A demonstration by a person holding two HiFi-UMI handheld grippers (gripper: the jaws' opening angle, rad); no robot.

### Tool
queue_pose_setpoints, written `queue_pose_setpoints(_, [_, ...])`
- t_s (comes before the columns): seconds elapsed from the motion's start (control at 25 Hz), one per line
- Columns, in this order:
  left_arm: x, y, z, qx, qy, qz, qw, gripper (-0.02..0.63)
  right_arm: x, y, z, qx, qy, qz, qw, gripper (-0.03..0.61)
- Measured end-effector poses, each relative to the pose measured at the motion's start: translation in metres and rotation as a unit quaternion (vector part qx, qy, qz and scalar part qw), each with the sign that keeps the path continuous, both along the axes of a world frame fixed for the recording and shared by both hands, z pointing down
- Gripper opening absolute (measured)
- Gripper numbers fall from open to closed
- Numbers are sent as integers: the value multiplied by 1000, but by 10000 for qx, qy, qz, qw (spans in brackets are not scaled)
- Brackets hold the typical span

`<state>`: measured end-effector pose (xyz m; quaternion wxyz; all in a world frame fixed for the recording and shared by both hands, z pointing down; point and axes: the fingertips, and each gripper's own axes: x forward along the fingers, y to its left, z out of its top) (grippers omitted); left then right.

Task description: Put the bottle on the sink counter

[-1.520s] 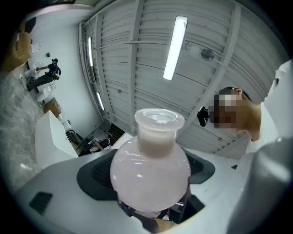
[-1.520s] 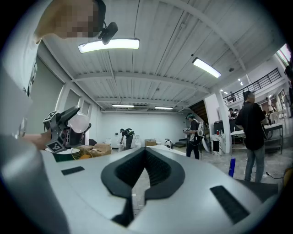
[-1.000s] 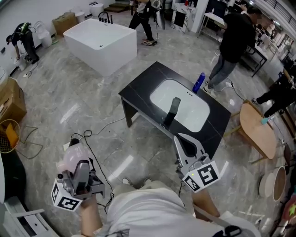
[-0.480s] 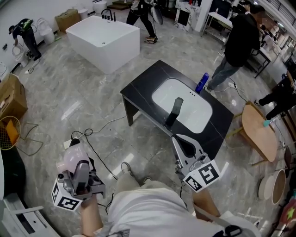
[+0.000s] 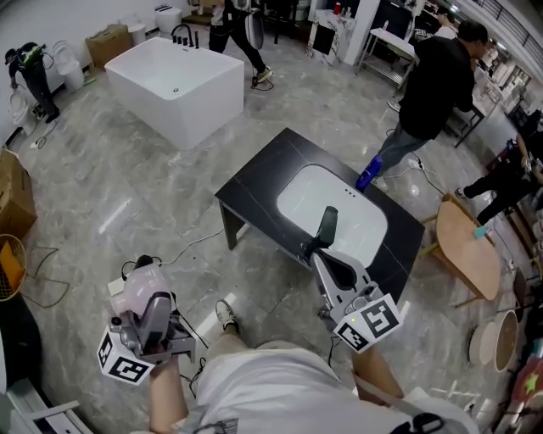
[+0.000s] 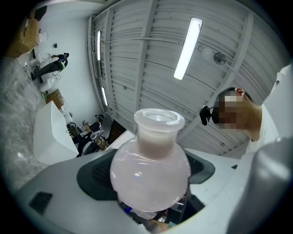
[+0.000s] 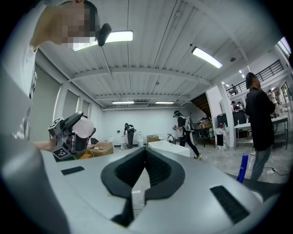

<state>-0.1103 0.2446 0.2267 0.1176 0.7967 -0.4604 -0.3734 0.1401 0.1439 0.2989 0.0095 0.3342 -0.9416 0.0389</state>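
There's the white rectangular freestanding bathtub (image 5: 174,85) out on the grey marble floor (image 5: 127,169), with a black tap (image 5: 181,34) on its far rim. Just behind the tub a person in dark clothes (image 5: 236,21) strides past. Left of the tub sits a brown cardboard box (image 5: 106,42), and further left another person is bent over (image 5: 34,68). Well off to the tub's right stands a person in a black top and jeans (image 5: 433,85), and beyond them there's a round wooden table (image 5: 465,246).
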Motion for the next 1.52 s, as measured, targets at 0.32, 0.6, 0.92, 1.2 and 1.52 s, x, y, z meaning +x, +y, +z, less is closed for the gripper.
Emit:
queue_pose_setpoints(0.32, [-67,-88,7,-109,-2,349,9993,416,-77,-69,-11,18,217,217,9995,11])
queue_pose_setpoints(0.6, [-98,-138,24,-259,22,854,9960,416,-133,-95,-4,0,428,397,9983,11])
queue_pose_setpoints(0.92, [-108,-173,30,-320,53,1042,9940,416,-141,-117,8,-212,557,585,9965,11])
queue_pose_setpoints(1.2, [-98,-203,32,-356,-22,975,9946,416,-127,-143,10,-227,508,611,9966,11])
queue_pose_setpoints(1.52, [-78,-241,32,-501,-229,843,9949,416,-115,-188,3,-178,367,507,9979,11])
